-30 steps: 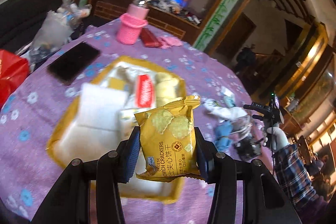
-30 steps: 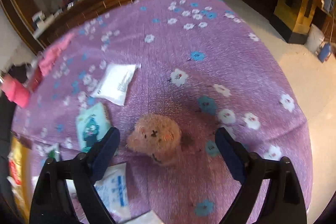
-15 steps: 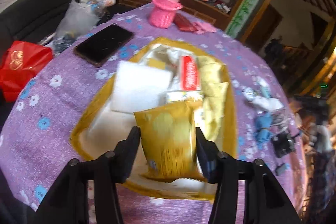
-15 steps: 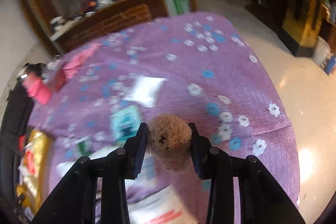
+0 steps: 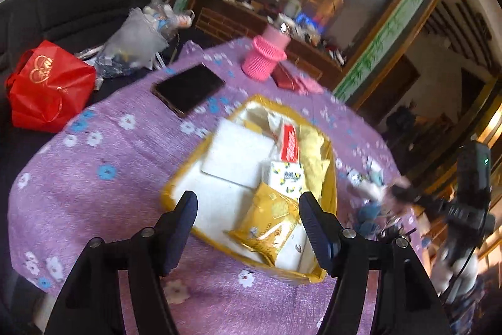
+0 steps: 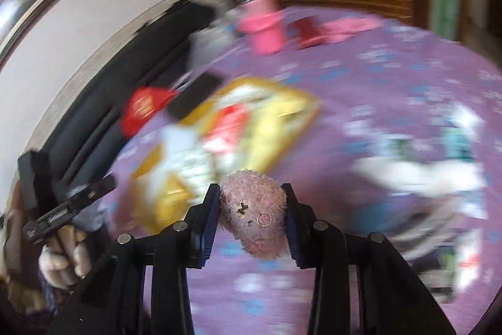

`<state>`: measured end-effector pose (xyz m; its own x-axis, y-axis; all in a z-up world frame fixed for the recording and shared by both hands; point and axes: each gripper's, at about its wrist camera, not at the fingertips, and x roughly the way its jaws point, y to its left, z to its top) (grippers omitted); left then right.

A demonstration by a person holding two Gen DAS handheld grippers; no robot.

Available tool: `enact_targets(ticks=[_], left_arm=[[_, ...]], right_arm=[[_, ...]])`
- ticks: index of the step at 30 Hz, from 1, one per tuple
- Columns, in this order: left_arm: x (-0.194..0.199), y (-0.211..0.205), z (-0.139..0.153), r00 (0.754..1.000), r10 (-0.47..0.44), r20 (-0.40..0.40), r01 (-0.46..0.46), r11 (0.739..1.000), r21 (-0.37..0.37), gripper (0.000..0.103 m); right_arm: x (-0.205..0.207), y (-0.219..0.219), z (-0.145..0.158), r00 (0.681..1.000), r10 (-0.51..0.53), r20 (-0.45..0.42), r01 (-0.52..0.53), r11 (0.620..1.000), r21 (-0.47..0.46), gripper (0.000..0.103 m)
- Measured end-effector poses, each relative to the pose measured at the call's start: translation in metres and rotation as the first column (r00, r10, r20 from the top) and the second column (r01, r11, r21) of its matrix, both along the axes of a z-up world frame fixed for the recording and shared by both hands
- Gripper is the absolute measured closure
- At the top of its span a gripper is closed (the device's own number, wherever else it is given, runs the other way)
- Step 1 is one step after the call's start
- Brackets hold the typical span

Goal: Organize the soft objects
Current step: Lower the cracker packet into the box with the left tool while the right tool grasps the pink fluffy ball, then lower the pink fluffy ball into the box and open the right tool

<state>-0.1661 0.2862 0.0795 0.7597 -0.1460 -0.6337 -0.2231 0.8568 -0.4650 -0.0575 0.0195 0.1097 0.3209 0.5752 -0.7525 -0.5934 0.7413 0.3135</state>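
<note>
A yellow tray [image 5: 175, 182] on the purple flowered tablecloth holds white packs, a red pack and yellow packs. A yellow cracker packet [image 5: 266, 222] lies at the tray's near end. My left gripper [image 5: 248, 223] is open and empty just above that packet. My right gripper [image 6: 251, 215] is shut on a small brown plush bear [image 6: 252, 217] and holds it above the cloth. The tray [image 6: 291, 115] shows blurred to the upper left in the right wrist view.
A black phone [image 5: 188, 90], a pink cup [image 5: 266, 58] and a red wallet [image 5: 284, 77] lie beyond the tray. A red bag [image 5: 47, 87] and a clear plastic bag [image 5: 135, 43] sit left on a dark sofa. Loose packets [image 6: 417, 175] lie right of the tray.
My left gripper opened and let the cracker packet drop into the tray. My right gripper closed on the plush bear, lifted it and swung left toward the tray.
</note>
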Motion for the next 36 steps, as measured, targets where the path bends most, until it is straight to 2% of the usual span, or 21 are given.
enact_targets(ticks=[3, 5, 8, 13, 16, 17, 19, 23, 27, 31, 36], left_arm=[[-0.019, 0.015, 0.006, 0.998, 0.048, 0.050, -0.048, 0.999, -0.011, 0.032], [-0.029, 0.025, 0.008, 0.994, 0.077, 0.076, -0.076, 0.997, -0.017, 0.028], [-0.039, 0.040, 0.006, 0.991, 0.101, 0.091, -0.098, 0.994, -0.041, 0.027], [-0.052, 0.058, -0.003, 0.989, 0.120, 0.087, -0.113, 0.991, -0.075, 0.027], [-0.056, 0.066, -0.008, 0.988, 0.130, 0.080, -0.121, 0.987, -0.101, 0.027], [-0.057, 0.067, -0.009, 0.988, 0.130, 0.078, -0.122, 0.987, -0.104, 0.027], [-0.058, 0.068, -0.011, 0.989, 0.127, 0.075, -0.119, 0.987, -0.110, 0.027], [-0.059, 0.065, -0.011, 0.991, 0.115, 0.075, -0.106, 0.988, -0.113, 0.025], [-0.056, 0.056, -0.008, 0.992, 0.092, 0.081, -0.083, 0.991, -0.108, 0.025], [-0.047, 0.042, -0.004, 0.995, 0.045, 0.085, -0.037, 0.995, -0.095, 0.025], [-0.036, 0.013, -0.001, 0.996, -0.039, 0.082, 0.045, 0.997, -0.070, 0.025]], right_arm=[[-0.018, 0.059, -0.004, 0.993, 0.113, -0.030, -0.113, 0.993, 0.017, 0.066], [-0.026, 0.086, -0.007, 0.988, 0.154, -0.033, -0.153, 0.988, 0.011, 0.066], [-0.034, 0.132, -0.015, 0.978, 0.205, -0.040, -0.206, 0.978, -0.029, 0.065], [-0.031, 0.181, -0.037, 0.977, 0.209, -0.043, -0.213, 0.971, -0.111, 0.065], [-0.026, 0.196, -0.046, 0.980, 0.198, -0.026, -0.200, 0.968, -0.154, 0.063], [-0.024, 0.198, -0.050, 0.981, 0.191, -0.028, -0.192, 0.968, -0.159, 0.061], [-0.019, 0.201, -0.057, 0.984, 0.169, -0.056, -0.176, 0.973, -0.149, 0.047], [-0.016, 0.189, -0.055, 0.986, 0.151, -0.068, -0.157, 0.982, -0.107, 0.043], [-0.017, 0.155, -0.032, 0.993, 0.116, -0.022, -0.117, 0.991, -0.069, 0.037], [-0.016, 0.092, -0.007, 0.998, 0.042, 0.042, -0.041, 0.999, -0.031, 0.035], [-0.006, -0.024, 0.017, 0.985, -0.155, 0.081, 0.152, 0.988, 0.039, 0.033]])
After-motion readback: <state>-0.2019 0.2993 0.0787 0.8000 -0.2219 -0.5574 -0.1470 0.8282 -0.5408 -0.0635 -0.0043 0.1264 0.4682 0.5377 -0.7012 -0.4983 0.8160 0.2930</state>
